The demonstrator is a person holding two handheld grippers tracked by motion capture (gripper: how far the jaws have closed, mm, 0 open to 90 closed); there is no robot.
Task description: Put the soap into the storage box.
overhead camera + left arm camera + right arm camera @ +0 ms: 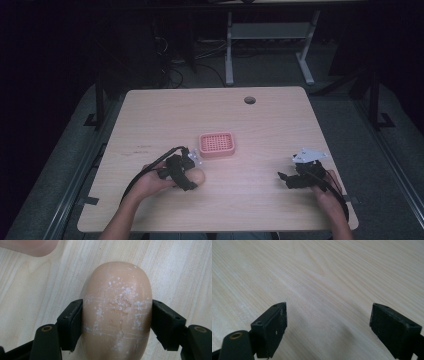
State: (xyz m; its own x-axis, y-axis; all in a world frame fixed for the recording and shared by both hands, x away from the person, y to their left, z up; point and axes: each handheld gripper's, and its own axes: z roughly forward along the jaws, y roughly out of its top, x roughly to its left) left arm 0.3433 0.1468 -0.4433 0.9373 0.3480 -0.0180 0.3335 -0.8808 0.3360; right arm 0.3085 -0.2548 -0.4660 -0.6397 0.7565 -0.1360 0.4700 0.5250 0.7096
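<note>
A tan oval bar (117, 302), its top scuffed with white marks, lies on the wooden table (250, 200). My left gripper (117, 322) is shut on it, one black jaw pressed against each long side. In the high view the tan bar (197, 176) sticks out to the right of the left gripper (191, 178), just below a pink slotted dish (216, 144). My right gripper (281, 176) rests low at the right of the table. It stands open over bare wood, with nothing between its fingers (275, 327).
A round cable hole (249, 100) sits near the table's far edge. A blurred pink corner of the dish (32, 246) is at the top left of the left gripper view. Dark floor and the legs of another table (229, 55) lie beyond.
</note>
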